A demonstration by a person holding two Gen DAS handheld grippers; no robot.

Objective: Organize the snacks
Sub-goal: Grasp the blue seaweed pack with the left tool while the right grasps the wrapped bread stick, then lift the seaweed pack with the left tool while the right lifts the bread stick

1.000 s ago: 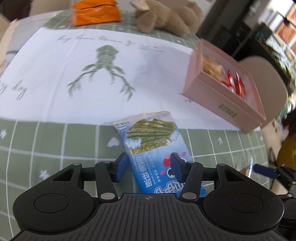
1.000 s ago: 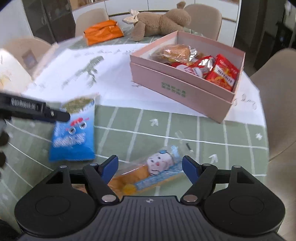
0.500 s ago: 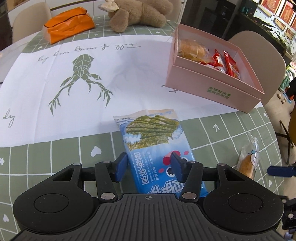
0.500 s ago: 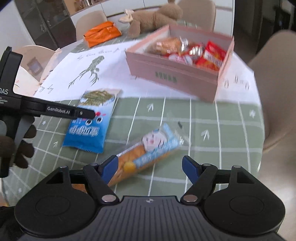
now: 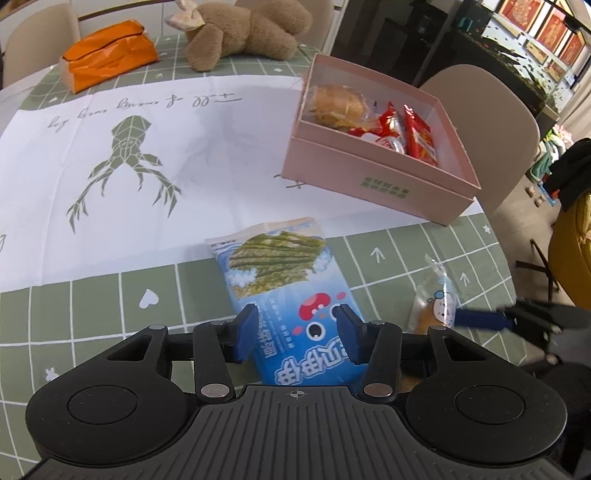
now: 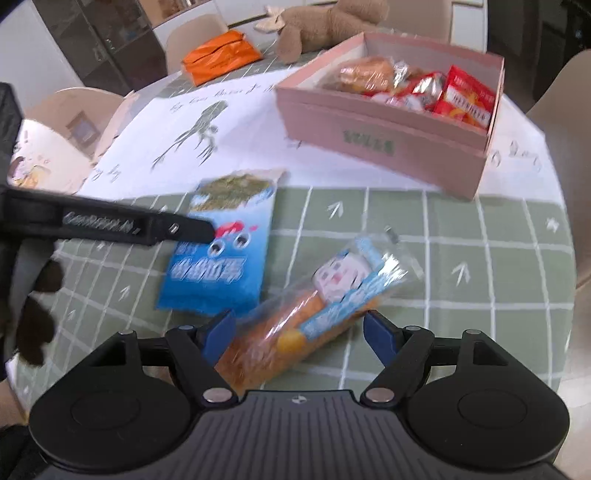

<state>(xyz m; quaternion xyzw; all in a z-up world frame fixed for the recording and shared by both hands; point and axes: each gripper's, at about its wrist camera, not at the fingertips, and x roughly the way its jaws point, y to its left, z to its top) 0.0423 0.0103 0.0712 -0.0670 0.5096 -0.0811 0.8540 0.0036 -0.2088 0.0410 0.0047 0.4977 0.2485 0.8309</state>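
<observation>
The green checked tablecloth [image 6: 461, 236] lies bare between the pink box [image 6: 388, 136] and the two loose packets, so a gripper can pass there. The white paper sheet [image 5: 184, 155] left of the pink box is also free. Behind it, a teddy bear [image 5: 243, 33] and an orange bag [image 5: 107, 51] block the far edge.

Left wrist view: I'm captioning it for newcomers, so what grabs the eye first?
The blue seaweed snack packet lies on the green checked cloth, between the closing jaws of the left gripper. Beyond it, on white paper, sits the open pink box holding red and golden snacks.
</observation>
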